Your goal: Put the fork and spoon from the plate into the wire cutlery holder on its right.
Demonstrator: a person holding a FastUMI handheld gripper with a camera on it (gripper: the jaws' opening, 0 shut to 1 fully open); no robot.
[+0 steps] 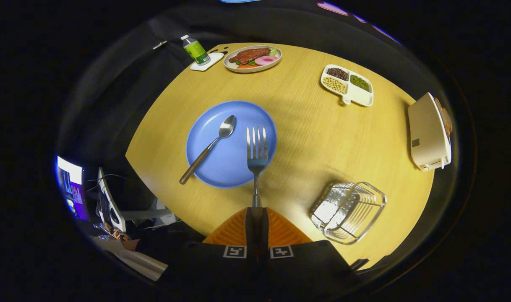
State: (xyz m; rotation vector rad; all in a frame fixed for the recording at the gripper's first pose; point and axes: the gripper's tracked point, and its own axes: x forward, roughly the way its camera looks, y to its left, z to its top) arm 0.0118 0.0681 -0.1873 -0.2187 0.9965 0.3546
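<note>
My gripper [255, 212] is shut on the handle of the metal fork [256, 153], its orange fingers [234, 230] pressed together on it. The fork sticks straight out ahead of the fingers, held up in the air with its tines over the right part of the blue plate [215, 161]. The spoon [209, 147], with a brown handle, lies slantwise on the plate's left side, handle end past the rim. The wire cutlery holder [348, 211] stands on the wooden table [322, 138] to the right of the fingers and below the plate's level.
Beyond the plate sit a dish of meat and vegetables [252, 58] and a green-labelled bottle [195, 49] on a white coaster. A divided white tray of beans [347, 84] is at the far right, a white toaster [428, 132] at the right edge. Monitors stand off the table's left.
</note>
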